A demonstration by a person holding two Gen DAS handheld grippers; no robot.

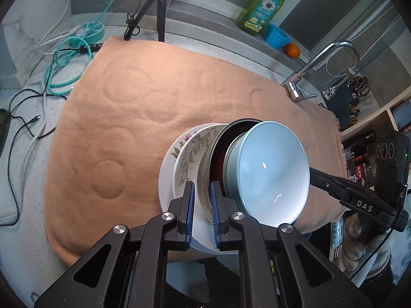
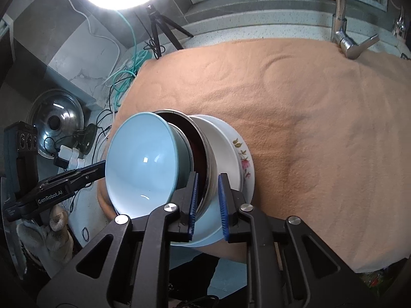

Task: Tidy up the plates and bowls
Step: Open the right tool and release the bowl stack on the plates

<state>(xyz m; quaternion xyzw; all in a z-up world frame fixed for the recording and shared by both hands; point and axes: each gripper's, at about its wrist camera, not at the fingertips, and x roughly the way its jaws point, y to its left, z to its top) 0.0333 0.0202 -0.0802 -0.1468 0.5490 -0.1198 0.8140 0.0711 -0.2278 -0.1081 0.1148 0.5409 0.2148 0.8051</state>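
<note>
A stack of dishes is held between both grippers above an orange towel (image 1: 133, 118). It holds floral plates (image 1: 191, 148), a metal bowl with a dark inside (image 1: 205, 179) and a light blue bowl (image 1: 272, 172) on top. My left gripper (image 1: 201, 215) is shut on the metal bowl's rim. My right gripper (image 2: 208, 202) is shut on the same bowl's rim (image 2: 208, 179) from the opposite side, with the blue bowl (image 2: 141, 161) and the floral plate (image 2: 242, 159) on either side. The stack is tilted in both views.
The towel (image 2: 308, 118) covers the counter. A tap (image 1: 321, 71), a green soap bottle (image 1: 262, 7), a blue cup (image 1: 276, 36) and an orange (image 1: 292, 50) stand at the back. A tripod (image 1: 156, 7) and cables (image 1: 64, 64) lie left. A pot lid (image 2: 56, 120) lies beside the towel.
</note>
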